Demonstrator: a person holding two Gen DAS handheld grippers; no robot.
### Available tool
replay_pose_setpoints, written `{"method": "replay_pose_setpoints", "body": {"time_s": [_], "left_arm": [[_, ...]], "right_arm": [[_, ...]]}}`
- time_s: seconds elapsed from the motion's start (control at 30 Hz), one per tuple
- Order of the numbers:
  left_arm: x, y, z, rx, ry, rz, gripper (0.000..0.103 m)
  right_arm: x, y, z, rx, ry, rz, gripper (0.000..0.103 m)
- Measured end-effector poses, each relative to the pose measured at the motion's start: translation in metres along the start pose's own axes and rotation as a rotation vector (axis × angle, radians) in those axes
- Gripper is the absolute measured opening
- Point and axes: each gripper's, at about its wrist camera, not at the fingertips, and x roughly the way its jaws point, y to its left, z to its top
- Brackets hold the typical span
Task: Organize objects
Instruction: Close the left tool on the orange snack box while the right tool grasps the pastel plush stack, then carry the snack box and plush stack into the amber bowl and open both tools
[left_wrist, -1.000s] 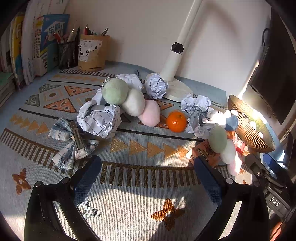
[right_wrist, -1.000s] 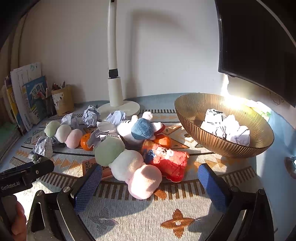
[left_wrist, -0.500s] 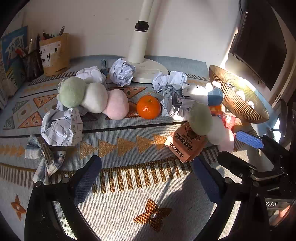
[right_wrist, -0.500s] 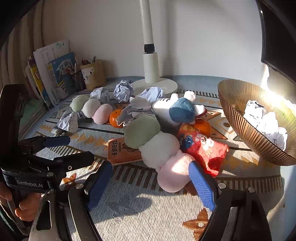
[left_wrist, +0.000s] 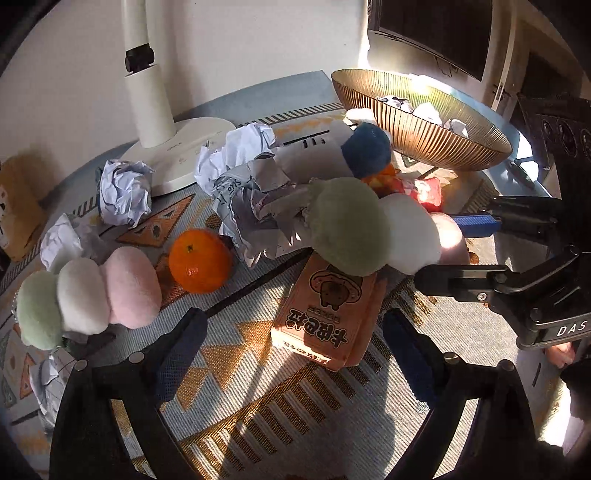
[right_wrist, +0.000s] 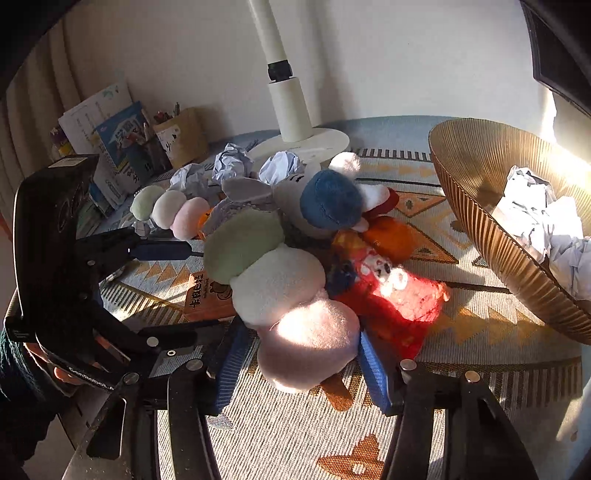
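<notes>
A three-ball plush (right_wrist: 273, 280) in green, white and pink lies on the patterned mat, resting on an orange carton (left_wrist: 325, 317). My right gripper (right_wrist: 301, 369) straddles the plush's pink ball (right_wrist: 310, 343). Its jaws are closing; the pads (right_wrist: 373, 365) are just reaching the ball's sides and do not squeeze it. My left gripper (left_wrist: 295, 358) stands wide with the carton's near end between its fingers, untouched, and its jaws are closing slightly. A second three-ball plush (left_wrist: 85, 295) lies at the left beside a mandarin (left_wrist: 199, 260).
A gold ribbed bowl (left_wrist: 424, 140) holding crumpled paper stands at the right. More paper balls (left_wrist: 125, 188) lie by the white lamp base (left_wrist: 184, 147). A white plush with a blue cap (right_wrist: 328, 203) and a red snack bag (right_wrist: 388, 299) crowd the pile. Books (right_wrist: 122, 147) stand at the back left.
The left gripper swung right, from the checked bow and paper to the orange carton. The right gripper moved in over the plush, and its jaws narrowed around the pink ball.
</notes>
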Motion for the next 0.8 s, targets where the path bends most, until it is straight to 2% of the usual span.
{"method": "replay_pose_setpoints", "body": {"time_s": [0.07, 0.1, 0.13, 0.17, 0.23, 0.27, 0.4, 0.47, 0.57, 0.6, 0.73, 0.8], "left_arm": [[0.006, 0.0, 0.001, -0.002, 0.006, 0.001, 0.091], [0.008, -0.002, 0.003, 0.009, 0.004, 0.006, 0.085], [0.007, -0.005, 0.003, 0.019, 0.001, 0.004, 0.076], [0.006, -0.008, 0.004, 0.031, -0.003, -0.001, 0.06], [0.001, -0.015, 0.002, 0.037, -0.003, 0.003, 0.045], [0.0, -0.017, 0.0, 0.026, 0.0, 0.007, 0.042], [-0.024, -0.021, -0.017, -0.042, -0.041, 0.017, 0.039], [-0.039, -0.02, -0.029, -0.091, -0.07, 0.05, 0.039], [-0.052, -0.015, -0.045, -0.151, -0.127, 0.099, 0.039], [-0.054, -0.013, -0.05, -0.166, -0.149, 0.112, 0.039], [-0.062, -0.003, -0.055, -0.226, -0.214, 0.117, 0.039], [-0.06, 0.0, -0.055, -0.236, -0.201, 0.101, 0.039]], "right_arm": [[-0.01, -0.007, -0.007, 0.096, 0.004, -0.024, 0.056], [-0.015, -0.011, -0.011, 0.146, 0.012, -0.06, 0.056], [-0.019, -0.014, -0.016, 0.189, 0.018, -0.089, 0.056], [-0.024, -0.017, -0.021, 0.235, 0.021, -0.106, 0.056], [-0.032, -0.02, -0.031, 0.31, 0.019, -0.103, 0.057], [-0.035, -0.019, -0.036, 0.341, 0.024, -0.083, 0.058], [-0.039, -0.008, -0.047, 0.373, 0.074, 0.095, 0.062], [-0.048, 0.001, -0.051, 0.32, 0.044, 0.053, 0.075], [-0.053, 0.018, -0.052, 0.158, 0.014, -0.108, 0.085], [-0.051, 0.023, -0.052, 0.107, 0.013, -0.128, 0.085], [-0.037, 0.034, -0.052, -0.004, 0.006, -0.091, 0.085], [-0.024, 0.036, -0.047, -0.034, 0.018, -0.131, 0.085]]}}
